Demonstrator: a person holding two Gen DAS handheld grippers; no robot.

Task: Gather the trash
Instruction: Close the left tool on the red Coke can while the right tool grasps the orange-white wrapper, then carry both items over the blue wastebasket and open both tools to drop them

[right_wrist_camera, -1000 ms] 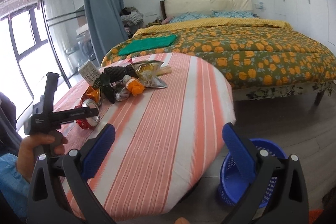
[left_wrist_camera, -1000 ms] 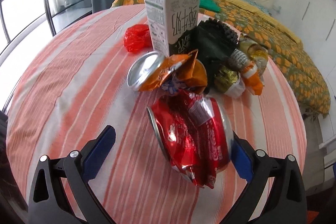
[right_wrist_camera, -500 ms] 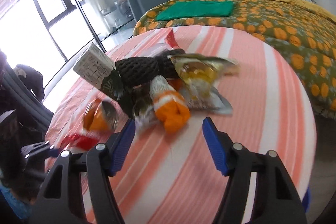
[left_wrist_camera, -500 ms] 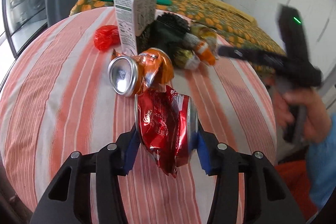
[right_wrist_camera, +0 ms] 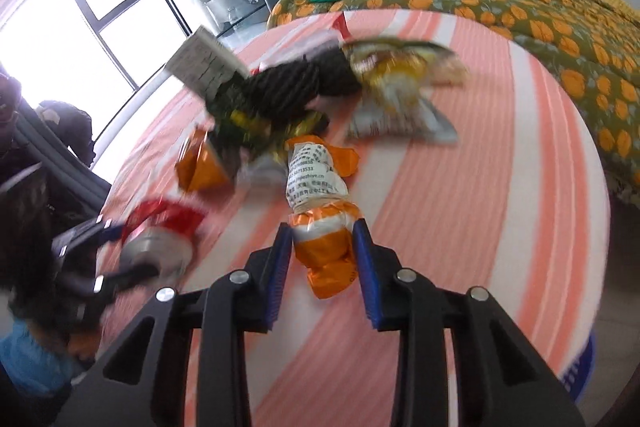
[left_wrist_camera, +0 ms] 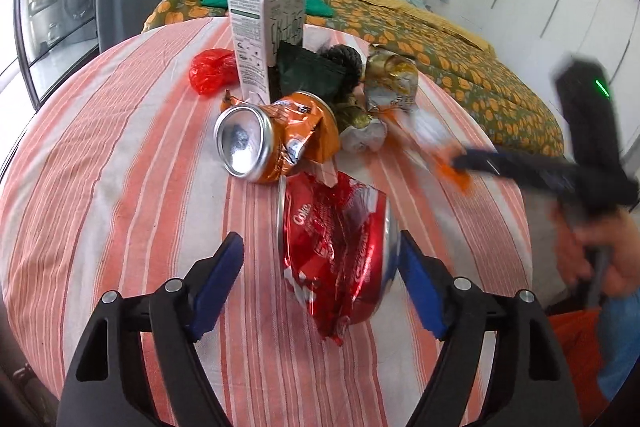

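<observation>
Since half a second ago: left gripper [left_wrist_camera: 320, 267] jaws have just opened off the crushed red can [left_wrist_camera: 336, 251], which lies between them on the striped table [left_wrist_camera: 120, 167]. Right gripper [right_wrist_camera: 322, 251] jaws have closed onto the orange-and-white wrapper [right_wrist_camera: 320, 223], beside the trash pile.

The crushed red can [left_wrist_camera: 336, 247] reads "Coke"; the orange wrapper [right_wrist_camera: 316, 179] shows small print, largely illegible.

Trash pile [left_wrist_camera: 320, 95] crowds tablecloth [left_wrist_camera: 120, 167] centre — milk carton [left_wrist_camera: 264, 35] upright behind; striped cloth left of pile bare — passable.
</observation>
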